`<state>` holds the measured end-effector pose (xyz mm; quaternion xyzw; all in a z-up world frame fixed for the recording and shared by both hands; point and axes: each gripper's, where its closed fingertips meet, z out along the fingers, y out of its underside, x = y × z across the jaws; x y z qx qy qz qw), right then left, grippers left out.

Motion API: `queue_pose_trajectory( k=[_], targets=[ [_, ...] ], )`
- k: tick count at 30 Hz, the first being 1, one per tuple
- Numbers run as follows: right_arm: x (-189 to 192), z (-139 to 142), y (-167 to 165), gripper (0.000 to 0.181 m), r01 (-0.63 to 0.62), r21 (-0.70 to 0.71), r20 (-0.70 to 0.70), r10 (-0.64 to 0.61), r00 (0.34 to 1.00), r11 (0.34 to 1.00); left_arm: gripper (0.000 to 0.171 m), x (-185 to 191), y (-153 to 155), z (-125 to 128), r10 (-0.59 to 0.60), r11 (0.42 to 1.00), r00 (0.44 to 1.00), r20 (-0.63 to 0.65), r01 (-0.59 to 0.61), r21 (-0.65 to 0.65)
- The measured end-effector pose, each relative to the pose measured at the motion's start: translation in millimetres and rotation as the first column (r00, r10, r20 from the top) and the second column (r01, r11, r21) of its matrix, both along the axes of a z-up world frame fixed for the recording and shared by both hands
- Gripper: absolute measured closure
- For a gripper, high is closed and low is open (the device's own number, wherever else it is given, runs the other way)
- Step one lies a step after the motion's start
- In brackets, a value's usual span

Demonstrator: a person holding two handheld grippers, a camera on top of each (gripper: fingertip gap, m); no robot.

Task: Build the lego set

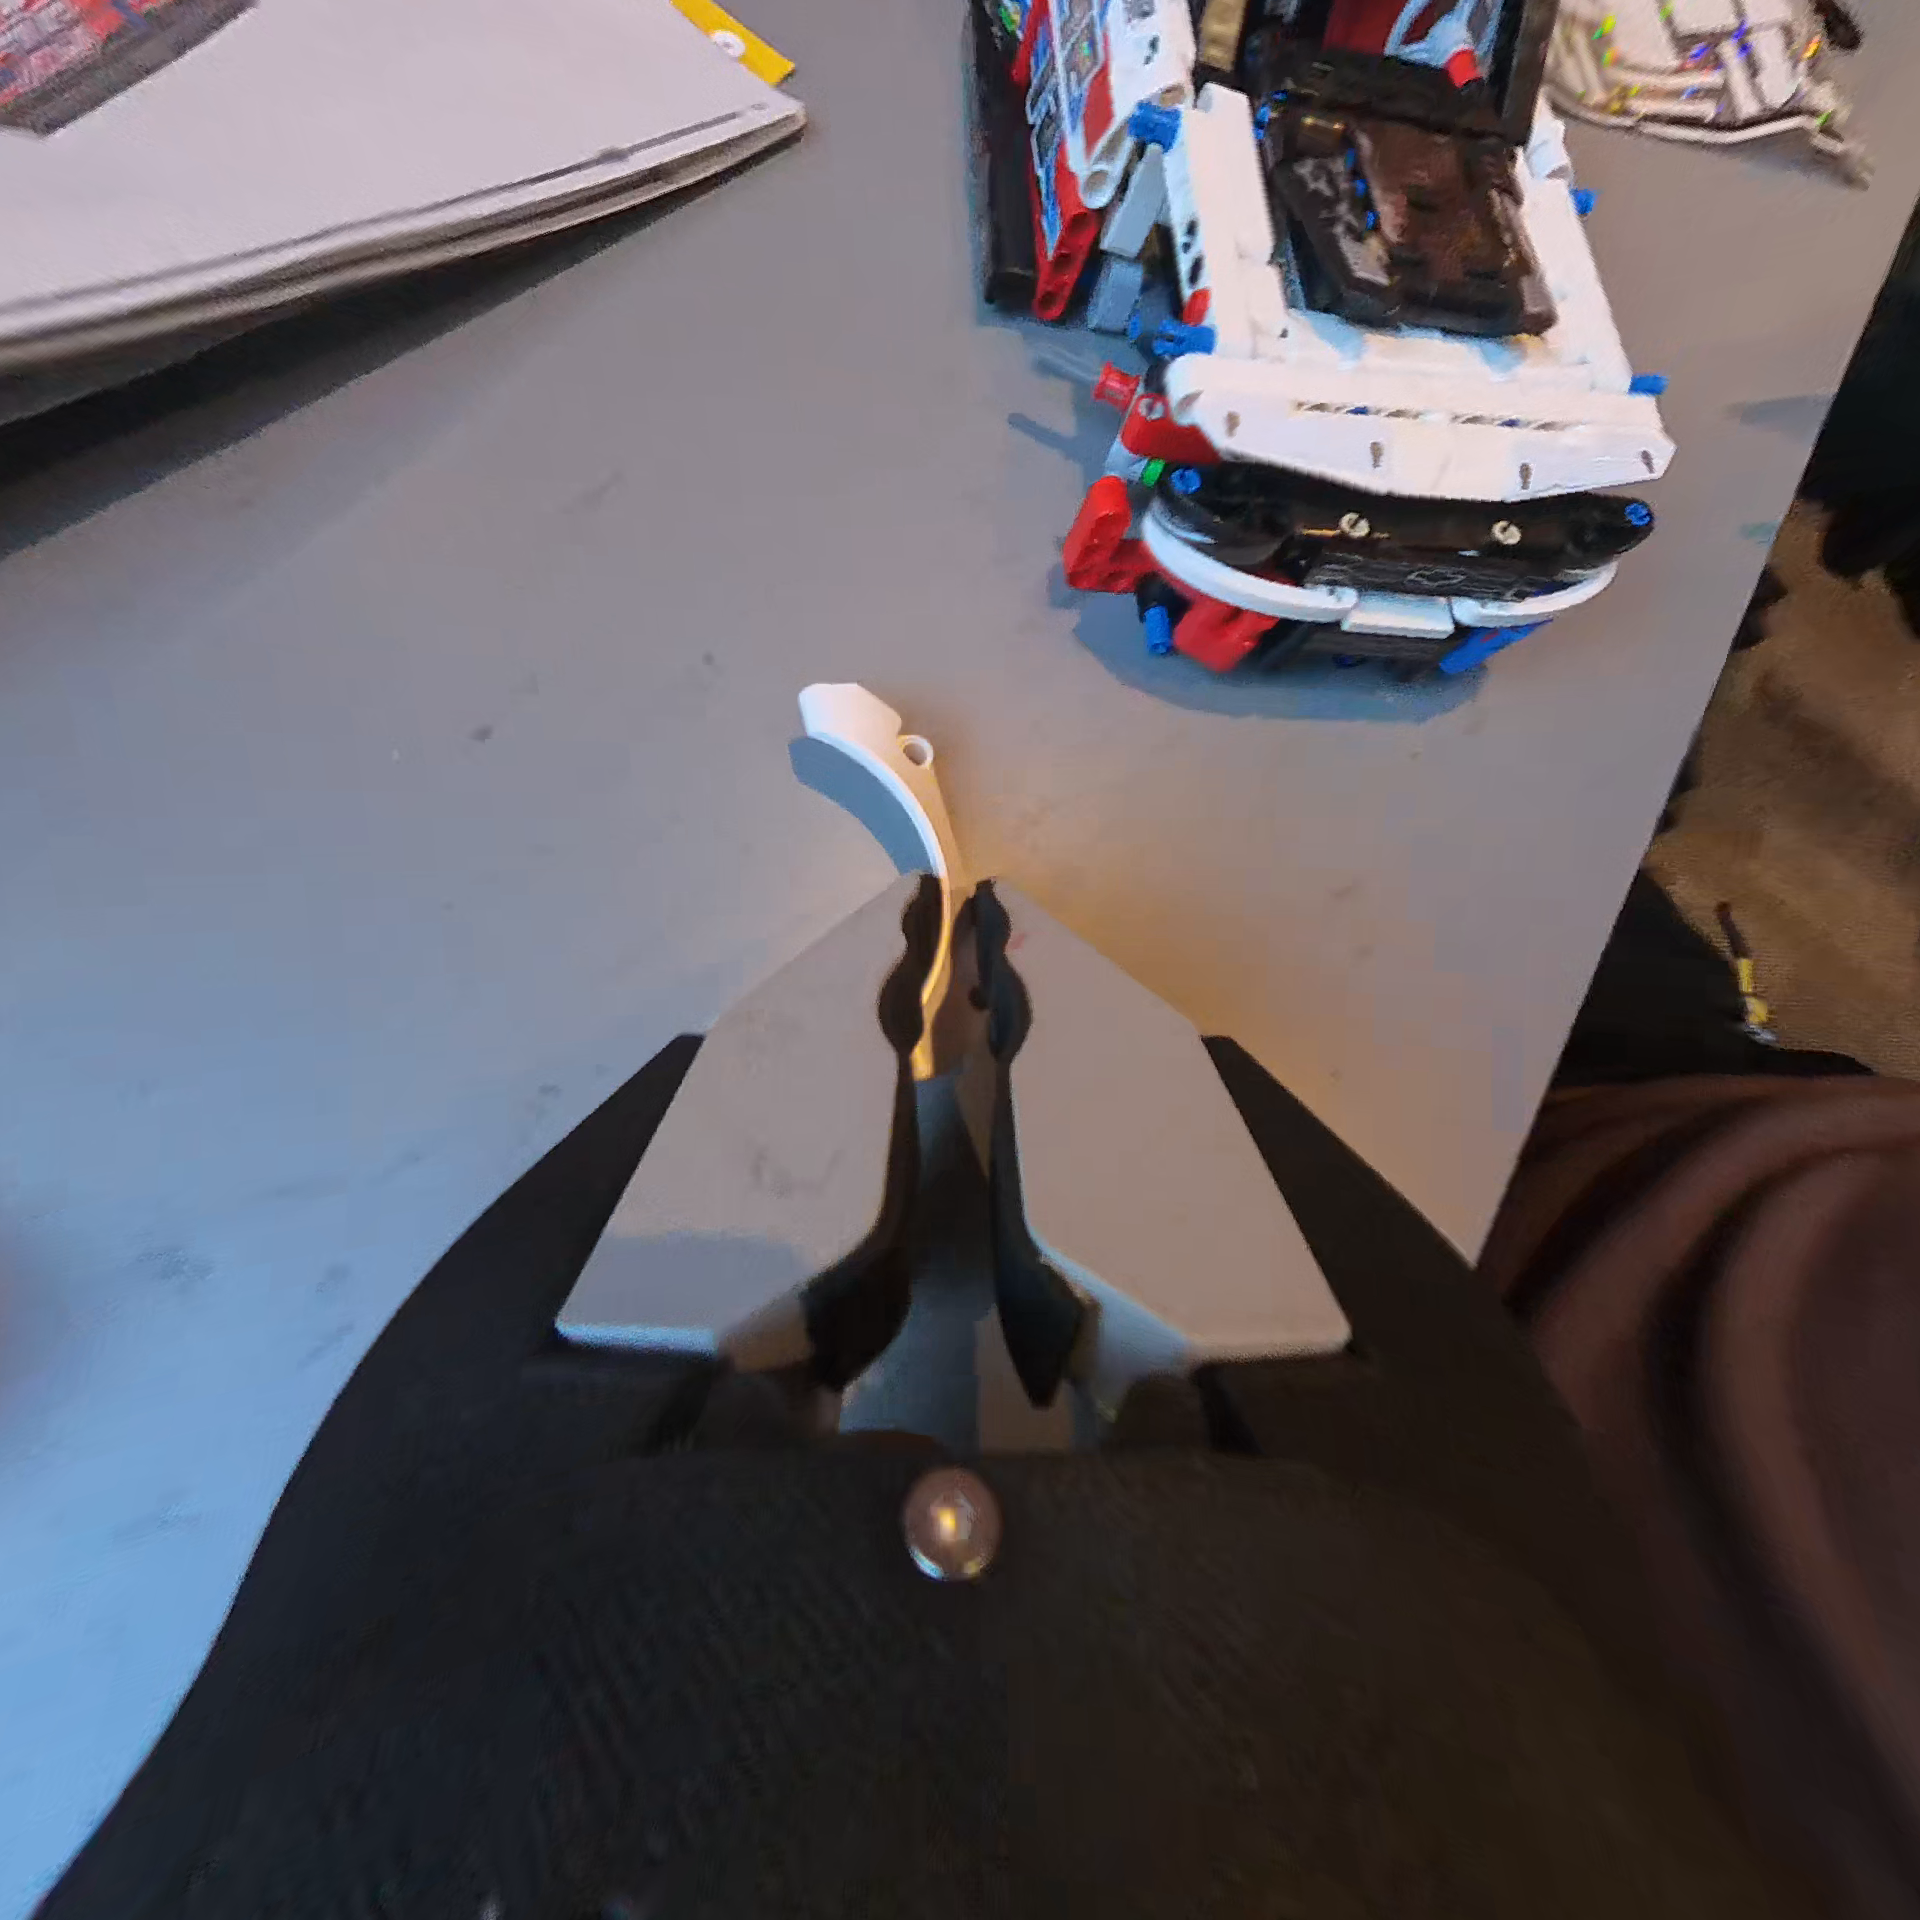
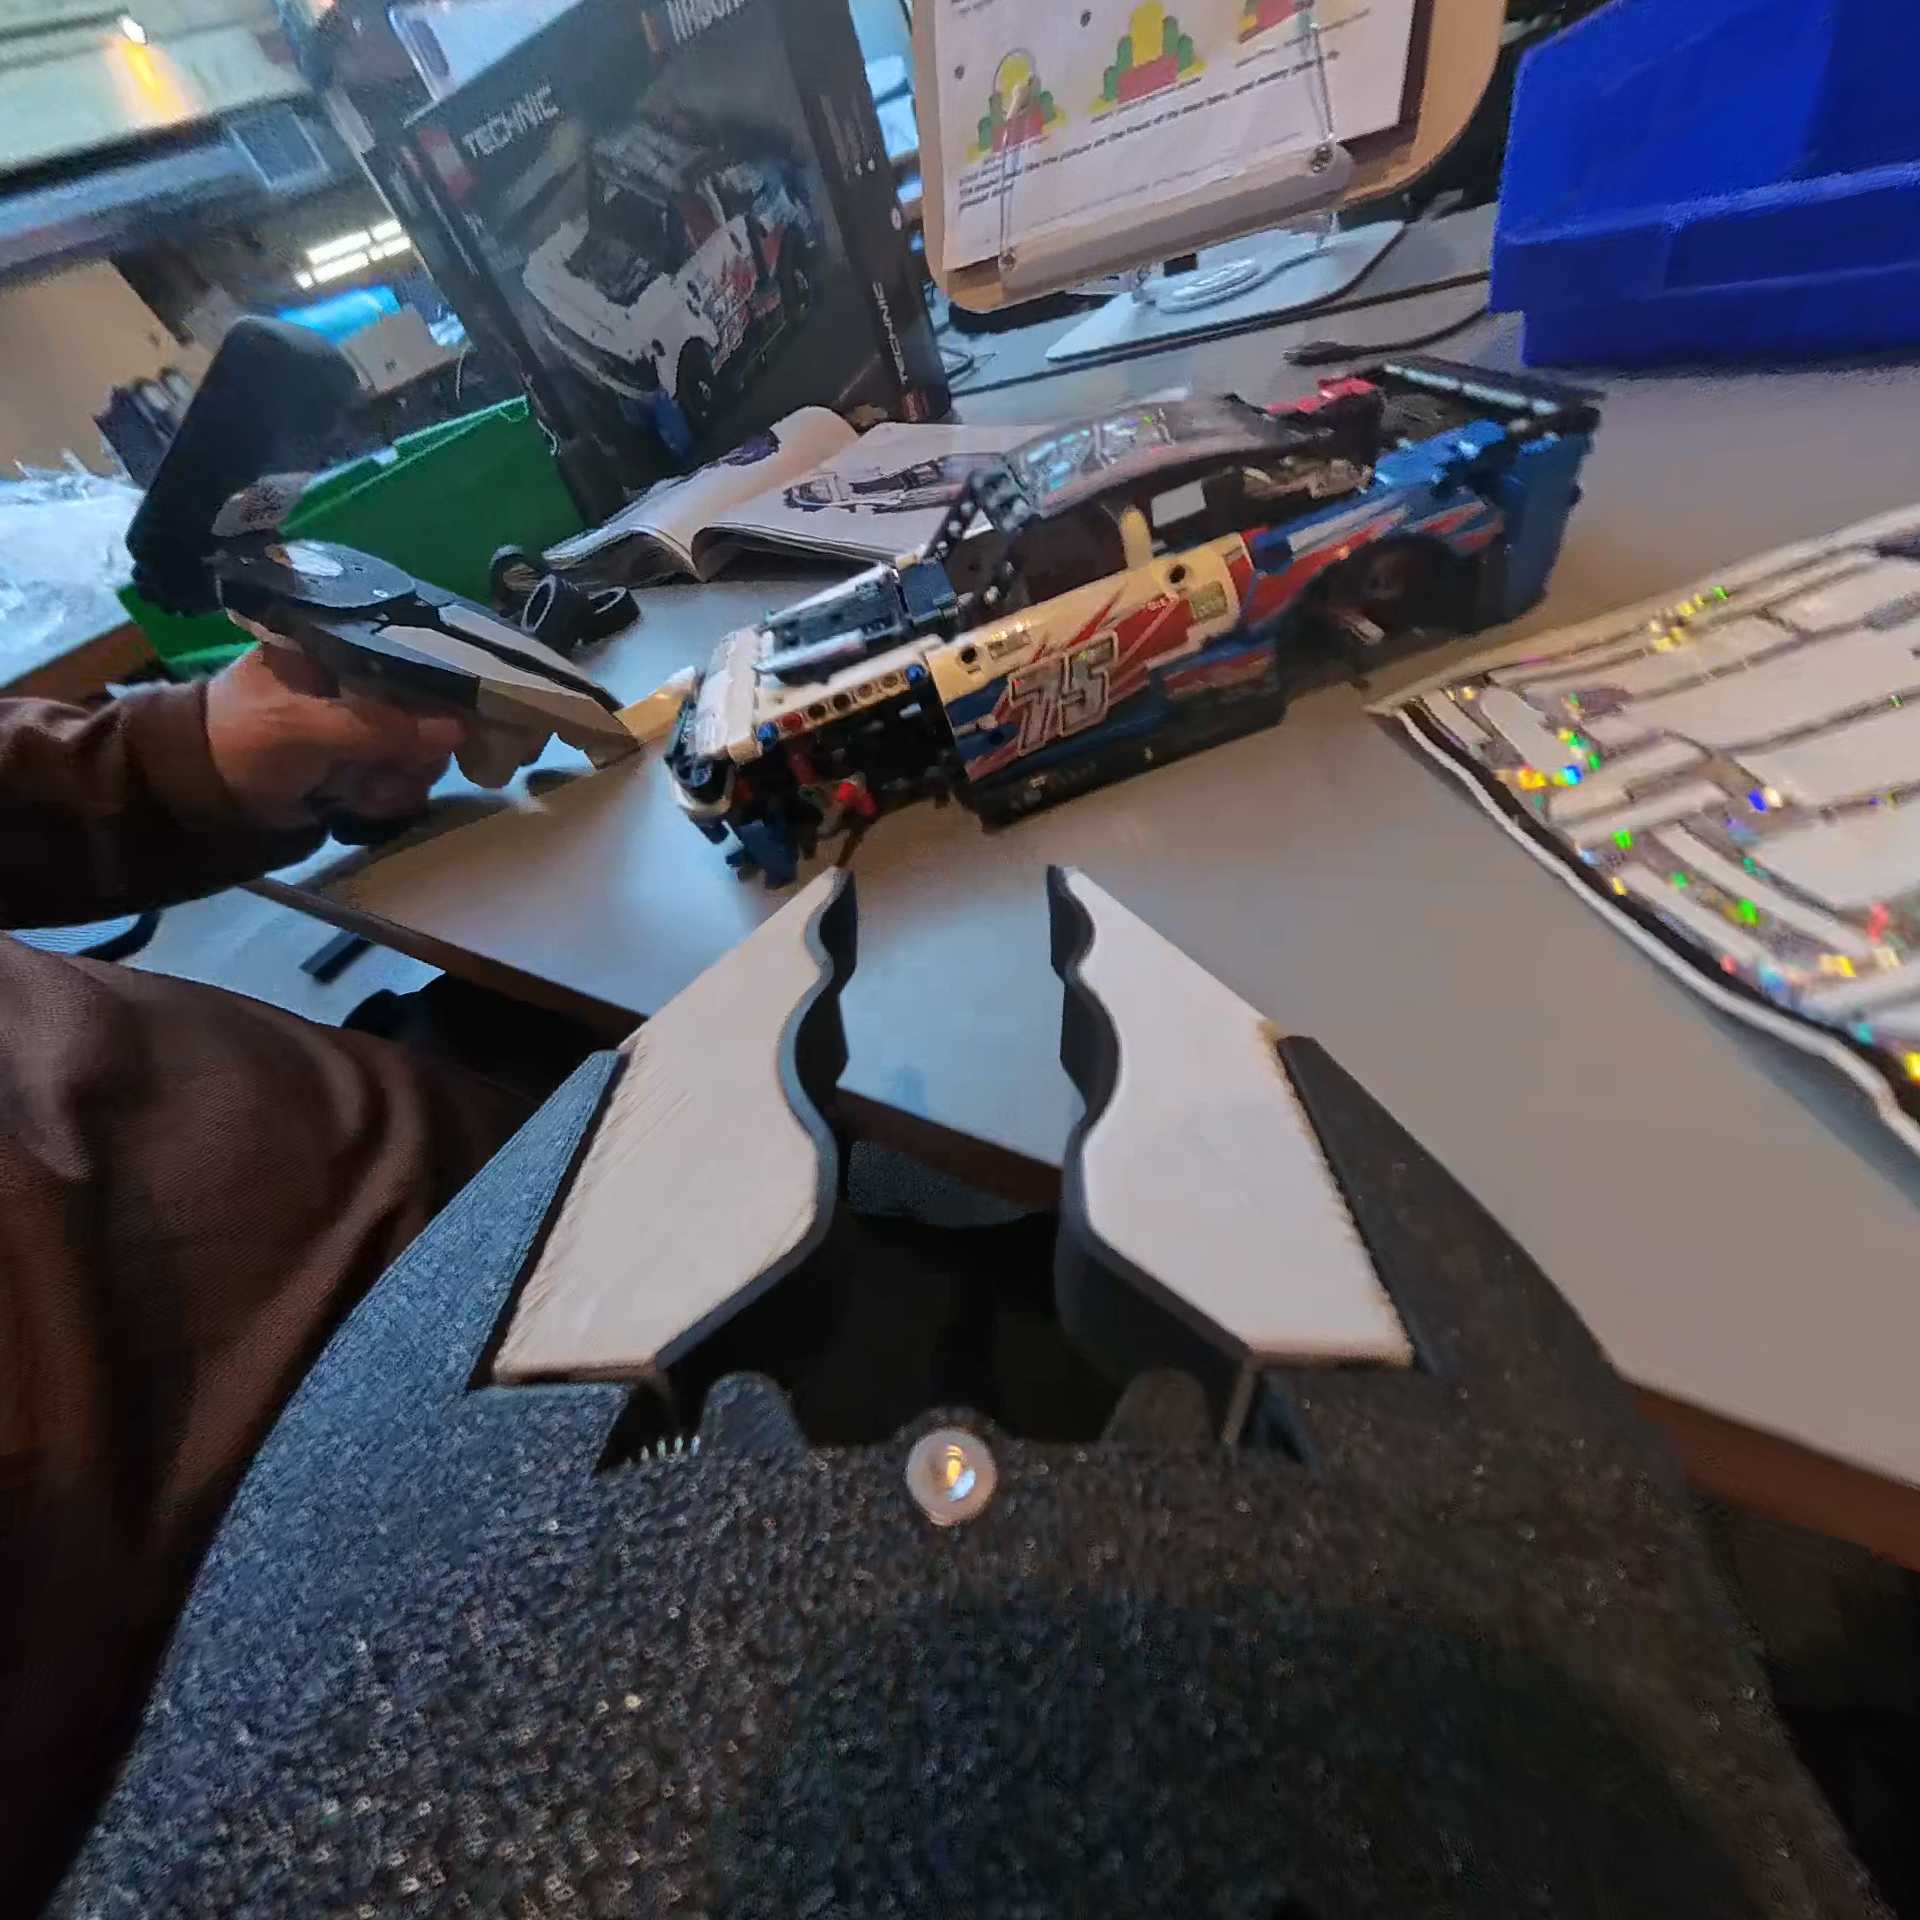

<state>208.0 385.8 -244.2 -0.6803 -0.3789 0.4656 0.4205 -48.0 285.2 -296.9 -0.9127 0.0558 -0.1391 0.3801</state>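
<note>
A part-built lego race car (image 1: 1382,416) in white, red, blue and black stands on the grey table (image 1: 520,727); it also shows side-on in the right wrist view (image 2: 1122,665). My left gripper (image 1: 954,894) is shut on a curved white panel piece (image 1: 883,774), held above the table just short of the car's nose. In the right wrist view the left gripper (image 2: 623,727) holds that white piece (image 2: 660,710) next to the car's front. My right gripper (image 2: 951,883) is open and empty, at the table's near edge, facing the car's side.
An instruction booklet (image 1: 364,156) lies at the far left; another open one (image 2: 769,509) lies behind the car. A sticker sheet (image 2: 1714,790) lies on the right. The set's box (image 2: 665,239), a green bin (image 2: 436,509), loose black tyres (image 2: 566,608) and a blue bin (image 2: 1714,177) stand behind. There is about 30 centimetres between the tips of the two grippers.
</note>
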Motion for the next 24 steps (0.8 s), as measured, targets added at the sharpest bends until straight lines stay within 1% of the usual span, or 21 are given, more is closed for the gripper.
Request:
queue_pose_trajectory(
  k=[2, 5, 7, 10, 13, 16, 19, 21, 24],
  targets=[
    [-13.6, 9.6, 2.0, 0.145, -0.013, 0.017, 0.016, 0.013, 1.0, 1.0, 0.169, -5.6, -5.2, 2.2, -0.016, 1.0, 0.999, 0.05, 0.016, 0.001],
    [-31.8, 27.6, 7.3, 0.145, -0.013, 0.063, 0.018, 0.012, 1.0, 0.998, 0.171, -12.8, -8.1, 13.0, -0.054, 0.997, 0.994, 0.09, 0.049, 0.061],
    [-42.6, 39.0, 12.0, 0.145, -0.009, 0.096, 0.015, 0.007, 1.0, 0.995, 0.171, -17.4, -9.0, 16.6, -0.086, 0.993, 0.992, 0.093, 0.078, 0.085],
    [-57.9, 51.8, 23.6, 0.145, 0.014, 0.145, 0.013, -0.016, 1.0, 0.989, 0.171, -20.4, -3.8, 26.6, -0.141, 0.979, 0.987, 0.078, 0.128, 0.157],
    [-70.8, 64.9, 40.9, 0.145, 0.063, 0.208, -0.039, -0.056, 0.998, 0.976, 0.171, -18.8, 4.9, 36.4, -0.207, 0.954, 0.977, 0.047, 0.19, 0.233],
    [-79.9, 67.9, 62.9, 0.143, 0.14, 0.243, -0.074, -0.126, 0.989, 0.96, 0.171, -19.3, 13.7, 48.2, -0.251, 0.92, 0.968, 0.022, 0.231, 0.318],
    [-86.4, 66.7, 79.9, 0.142, 0.207, 0.256, -0.098, -0.188, 0.977, 0.944, 0.171, -20.2, 20.7, 62.1, -0.275, 0.883, 0.961, 0.037, 0.237, 0.405],
    [-89.0, 61.7, 89.8, 0.141, 0.24, 0.26, -0.086, -0.225, 0.97, 0.935, 0.171, -21.2, 24.4, 67.0, -0.285, 0.869, 0.957, 0.047, 0.238, 0.434],
    [-91.3, 54.0, 97.8, 0.141, 0.258, 0.269, -0.073, -0.248, 0.966, 0.928, 0.171, -19.1, 26.0, 68.6, -0.323, 0.863, 0.942, 0.088, 0.255, 0.435]
  ],
)
